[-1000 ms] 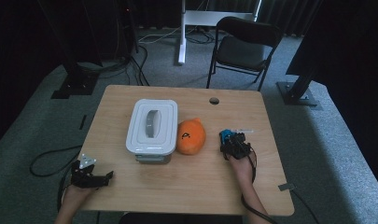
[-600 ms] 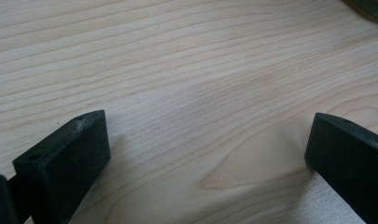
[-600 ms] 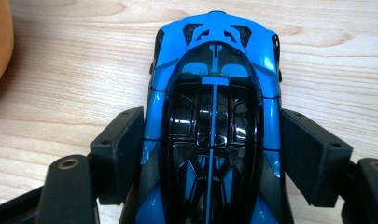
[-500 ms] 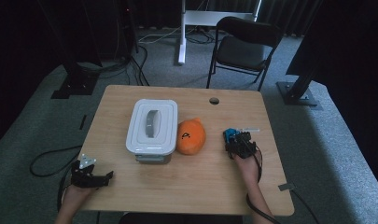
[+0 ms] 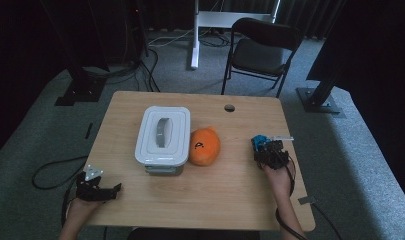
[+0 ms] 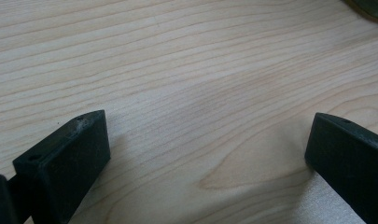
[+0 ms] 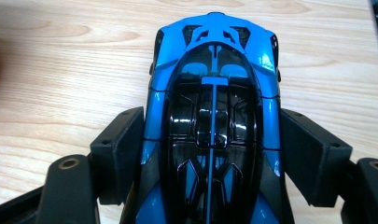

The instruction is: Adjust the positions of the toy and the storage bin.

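Both black jaws of the right gripper [image 7: 210, 158], held out level over the wooden table [image 5: 230, 200] on an outstretched forearm, pinch the glossy blue-and-black toy car [image 7: 213, 116] by its flanks, its long axis running between the fingers [image 7: 119, 154] and its far end pointing beyond them.

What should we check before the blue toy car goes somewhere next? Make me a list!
1. Right gripper clamped on the blue toy car: ok, jaws press both its sides.
2. Car centred between the jaws: ok.
3. Car lifted off the table: cannot tell.
4. White container open to take the car: not ok, lid on.
5. Orange plush toy out of the way: not ok, it lies between car and container.
6. Left gripper free to help: ok, open over bare wood.
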`<state>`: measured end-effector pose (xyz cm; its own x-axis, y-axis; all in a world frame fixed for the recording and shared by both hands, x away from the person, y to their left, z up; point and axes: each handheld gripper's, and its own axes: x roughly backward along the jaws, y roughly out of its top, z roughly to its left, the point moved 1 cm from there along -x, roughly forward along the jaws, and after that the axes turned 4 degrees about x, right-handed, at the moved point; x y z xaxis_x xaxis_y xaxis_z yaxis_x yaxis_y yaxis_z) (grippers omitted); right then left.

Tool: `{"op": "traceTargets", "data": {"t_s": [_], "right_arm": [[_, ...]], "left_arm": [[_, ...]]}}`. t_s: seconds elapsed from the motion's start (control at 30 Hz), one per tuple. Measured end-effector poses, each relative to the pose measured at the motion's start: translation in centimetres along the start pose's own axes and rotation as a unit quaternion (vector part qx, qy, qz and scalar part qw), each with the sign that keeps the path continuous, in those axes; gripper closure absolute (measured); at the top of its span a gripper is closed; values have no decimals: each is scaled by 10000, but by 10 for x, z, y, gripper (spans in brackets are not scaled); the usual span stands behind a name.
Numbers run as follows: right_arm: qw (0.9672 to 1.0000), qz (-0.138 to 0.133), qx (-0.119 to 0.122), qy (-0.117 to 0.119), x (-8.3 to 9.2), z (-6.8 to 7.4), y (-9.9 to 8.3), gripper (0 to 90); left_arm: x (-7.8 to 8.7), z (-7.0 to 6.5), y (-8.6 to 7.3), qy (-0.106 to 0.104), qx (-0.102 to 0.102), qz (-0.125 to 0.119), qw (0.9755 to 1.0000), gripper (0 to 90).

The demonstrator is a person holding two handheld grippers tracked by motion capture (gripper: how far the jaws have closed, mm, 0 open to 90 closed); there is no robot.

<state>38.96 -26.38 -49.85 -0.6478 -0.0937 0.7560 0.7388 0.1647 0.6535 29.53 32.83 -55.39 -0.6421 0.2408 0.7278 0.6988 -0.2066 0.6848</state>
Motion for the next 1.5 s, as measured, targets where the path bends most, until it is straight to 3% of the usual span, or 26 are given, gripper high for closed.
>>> {"op": "traceTargets", "data": {"t_s": [0.4, 0.63, 1.0, 1.5], "right_arm": [[9991, 85, -284, -300, 21, -35, -26, 265], [9984, 114, -359, -416, 33, -47, -42, 266], [9981, 228, -305, -476, 40, -51, -65, 265], [9988, 369, -162, -288, 38, -51, -87, 265]], "left_arm": [[0, 0, 0, 0, 2, -2, 10000, 4], [0, 0, 0, 1, 0, 1, 10000, 3], [0, 0, 0, 13, 9, 5, 10000, 4], [0, 0, 0, 11, 14, 6, 10000, 4]]}}
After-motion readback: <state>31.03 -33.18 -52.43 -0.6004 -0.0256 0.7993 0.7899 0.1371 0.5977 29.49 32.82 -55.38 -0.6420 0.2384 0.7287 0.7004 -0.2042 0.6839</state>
